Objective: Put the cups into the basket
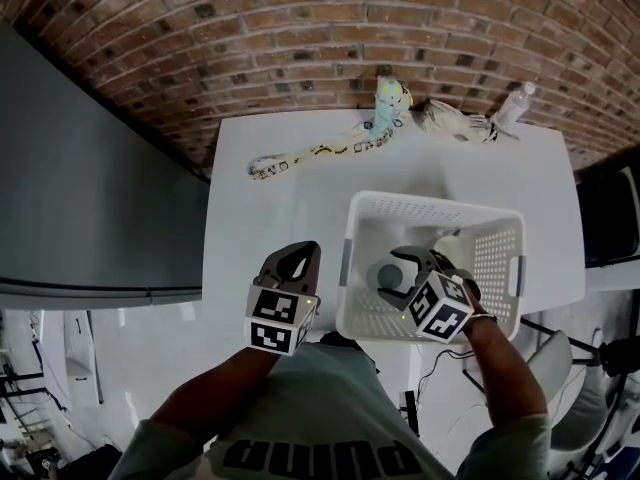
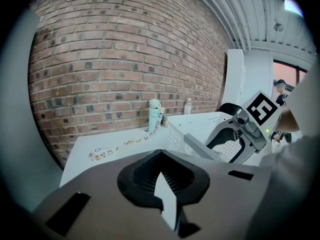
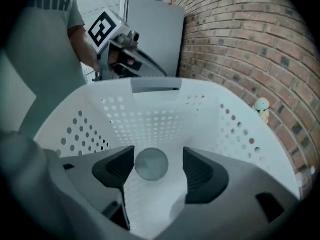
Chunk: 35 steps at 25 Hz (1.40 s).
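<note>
Right gripper (image 1: 394, 273): jaws wide apart, holding nothing. It hangs inside the basket (image 1: 430, 203), lower right of centre in the head view, tilted steeply down. In the right gripper view the grey cup (image 3: 151, 164) shows between the two pads but clear of both. It stands upright, mouth up, on the basket floor. Judgement: this cup counts as delivered, and the spread jaws fit a release, so lifting out should not drag it.

Second item in the basket: a pale rounded shape (image 1: 452, 244) towards the far right wall. It may be another cup, but I cannot tell.

Basket position: on the right half of the white table (image 1: 270, 188), its near edge close to the person. That keeps the drop short and lets the gripper enter from above.

Left gripper (image 1: 296, 258): left of the basket, low over the table's near edge. Its own view shows the jaw tips together with nothing between them. It looks parked clear of the basket so the right gripper has room.

Far edge of the table, top of the head view: a patterned strap (image 1: 320, 153), a pale green bottle (image 1: 390, 100) and a clear bottle (image 1: 512, 104) against the brick wall. All are well apart from the basket. No further cup is visible on the table.
</note>
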### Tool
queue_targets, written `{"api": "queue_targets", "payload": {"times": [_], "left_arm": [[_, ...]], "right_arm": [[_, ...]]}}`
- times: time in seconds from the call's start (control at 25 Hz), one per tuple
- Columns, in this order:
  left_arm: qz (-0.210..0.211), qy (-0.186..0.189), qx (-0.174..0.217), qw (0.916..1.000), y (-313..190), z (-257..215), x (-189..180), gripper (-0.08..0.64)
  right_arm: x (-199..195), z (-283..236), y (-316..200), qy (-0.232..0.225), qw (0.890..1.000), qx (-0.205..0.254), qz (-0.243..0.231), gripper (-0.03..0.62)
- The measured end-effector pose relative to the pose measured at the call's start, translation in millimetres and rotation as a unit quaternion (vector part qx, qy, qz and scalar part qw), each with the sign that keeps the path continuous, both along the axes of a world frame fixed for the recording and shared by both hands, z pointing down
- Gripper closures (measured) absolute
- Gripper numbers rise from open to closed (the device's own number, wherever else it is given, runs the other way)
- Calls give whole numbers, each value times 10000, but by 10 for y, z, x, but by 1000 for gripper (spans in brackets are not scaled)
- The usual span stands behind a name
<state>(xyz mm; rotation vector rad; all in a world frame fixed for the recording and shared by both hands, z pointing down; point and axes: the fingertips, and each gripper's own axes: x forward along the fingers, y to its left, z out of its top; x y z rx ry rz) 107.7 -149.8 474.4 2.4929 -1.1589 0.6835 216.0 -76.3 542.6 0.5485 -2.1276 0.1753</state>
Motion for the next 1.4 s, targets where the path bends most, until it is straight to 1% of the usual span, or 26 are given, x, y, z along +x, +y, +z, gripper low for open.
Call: {"api": "queue_targets", "payload": {"times": [0.24, 0.32, 0.4, 0.44, 0.48, 0.52, 0.6, 0.68, 0.76, 0.88, 0.96, 1.12, 1.28, 1.4], "left_arm": [[-11, 196, 110, 9997, 8, -156, -13, 557], [15, 266, 164, 9995, 6, -227, -22, 557], [39, 339, 222, 9992, 2, -302, -46, 557], [54, 377, 250, 9990, 4, -342, -64, 557], [70, 415, 276, 9987, 9, -384, -86, 557], [90, 453, 303, 9985, 17, -425, -110, 557], [151, 532, 339, 9979, 49, -496, -161, 557], [245, 598, 346, 9973, 107, -548, -214, 557], [347, 646, 355, 9967, 175, -600, -275, 557], [509, 712, 332, 9956, 291, -676, -361, 557], [616, 727, 334, 9949, 358, -710, -420, 557], [808, 714, 356, 9935, 487, -743, -573, 557], [977, 670, 427, 9920, 642, -784, -740, 557], [1123, 719, 492, 9898, 780, -821, -837, 557]], "right_arm": [[-47, -494, -101, -456, 9958, 361, 707, 281], [-90, -642, -103, -613, 9918, 468, 1023, 300], [-138, -781, -103, -794, 9850, 571, 1418, 344], [-156, -850, -109, -885, 9800, 629, 1667, 372], [-173, -920, -121, -994, 9733, 686, 1954, 419], [-192, -991, -137, -1139, 9646, 735, 2262, 469], [-256, -1129, -156, -1488, 9435, 821, 2844, 536], [-344, -1237, -141, -1732, 9234, 949, 3291, 558], [-427, -1309, -110, -1821, 9060, 1109, 3657, 569], [-555, -1402, -48, -1836, 8854, 1353, 4049, 576], [-653, -1461, -8, -1827, 8762, 1504, 4199, 577], [-853, -1542, 75, -1832, 8616, 1746, 4399, 577], [-1001, -1570, 232, -1828, 8486, 1872, 4598, 577], [-1110, -1595, 363, -1770, 8405, 2001, 4714, 578]]}}
